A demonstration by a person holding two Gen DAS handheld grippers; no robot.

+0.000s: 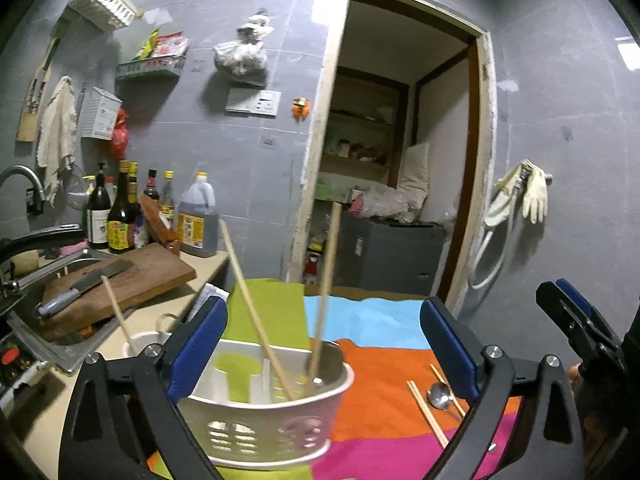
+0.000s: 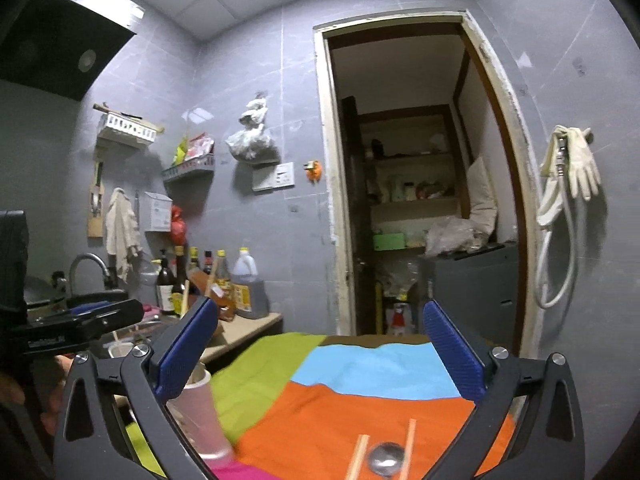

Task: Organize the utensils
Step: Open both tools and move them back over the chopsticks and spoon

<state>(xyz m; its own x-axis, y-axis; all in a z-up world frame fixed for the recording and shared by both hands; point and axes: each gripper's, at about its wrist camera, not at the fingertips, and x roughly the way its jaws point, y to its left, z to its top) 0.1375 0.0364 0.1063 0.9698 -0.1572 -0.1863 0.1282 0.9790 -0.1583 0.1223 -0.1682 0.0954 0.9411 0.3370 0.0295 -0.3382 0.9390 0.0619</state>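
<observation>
A cloth [image 1: 380, 364] of green, blue, orange and pink panels covers the table in a grey-tiled kitchen. The white caddy [image 1: 264, 404] holding chopsticks [image 1: 256, 320] stands at its left edge; a spoon [image 1: 438, 394] lies on the orange. Left gripper [image 1: 324, 344] and right gripper [image 2: 316, 352] gape apart, empty.

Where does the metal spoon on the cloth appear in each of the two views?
Left wrist view: the spoon lies lower right on the orange patch, between loose chopsticks.
Right wrist view: the spoon sits at the bottom edge, centre-right, between two chopsticks.
Shared landmark: the doorway.
</observation>
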